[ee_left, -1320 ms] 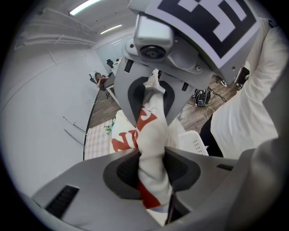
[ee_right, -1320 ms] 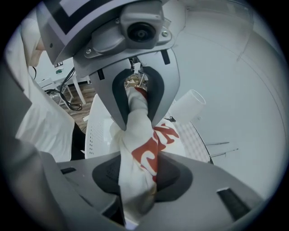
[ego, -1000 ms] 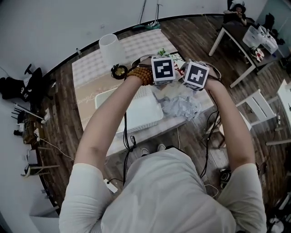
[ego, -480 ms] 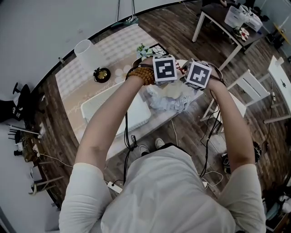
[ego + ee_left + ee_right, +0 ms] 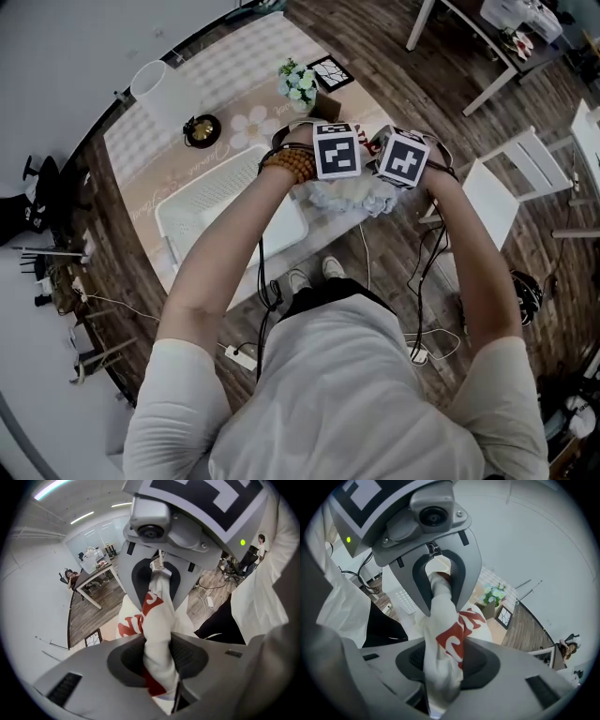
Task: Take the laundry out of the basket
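Note:
A white garment with red lettering (image 5: 352, 195) is bunched between my two grippers, held up over the table's near edge. My left gripper (image 5: 157, 660) is shut on one end of the garment (image 5: 157, 606), and my right gripper (image 5: 443, 660) is shut on the other end (image 5: 450, 620). The two grippers face each other, a hand's width apart, marker cubes side by side (image 5: 336, 150) (image 5: 403, 157). The white laundry basket (image 5: 211, 197) lies on the table to the left, under my left forearm. Its visible part holds no laundry.
On the table's patterned runner (image 5: 234, 66) stand a white cylinder (image 5: 155, 84), a dark round object (image 5: 202, 129), a flower pot (image 5: 300, 82) and a small frame (image 5: 330, 72). A white chair (image 5: 506, 183) stands to the right. Cables (image 5: 422, 281) trail over the wooden floor.
Both grippers have stayed shut on the garment and close together. The cloth now hangs shorter beneath them. The basket and table have slid left in the head view.

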